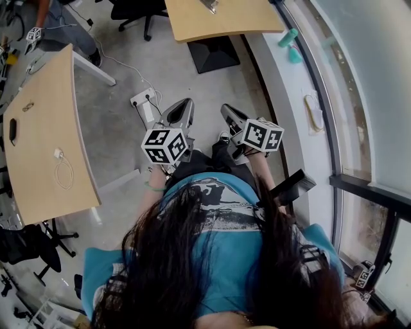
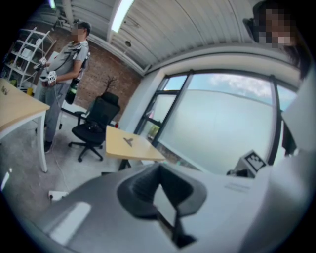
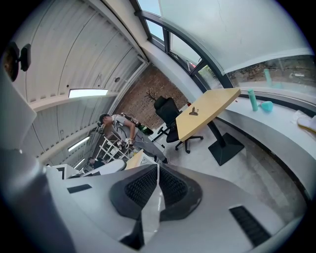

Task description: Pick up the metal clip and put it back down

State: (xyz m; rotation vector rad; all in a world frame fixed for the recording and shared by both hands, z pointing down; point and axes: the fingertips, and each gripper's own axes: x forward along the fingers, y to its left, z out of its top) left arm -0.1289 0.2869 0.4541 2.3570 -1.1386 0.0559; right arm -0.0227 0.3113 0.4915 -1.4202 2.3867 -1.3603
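Both shut and empty: my left tongs point(image 2: 159, 170) and right tongs point(image 3: 158, 170) hang side by side over the floor point(image 1: 122, 122), and the metal clip point(image 3: 193, 112) lies on the far bench point(image 3: 213, 105), well apart from them.

surface: far table point(image 1: 225, 22) — metal clip point(image 1: 209, 5) on it | left table point(image 1: 38, 109) — white cable point(image 1: 58, 154)

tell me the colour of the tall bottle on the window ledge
Teal. The tall plastic bottle shows best in the right gripper view.
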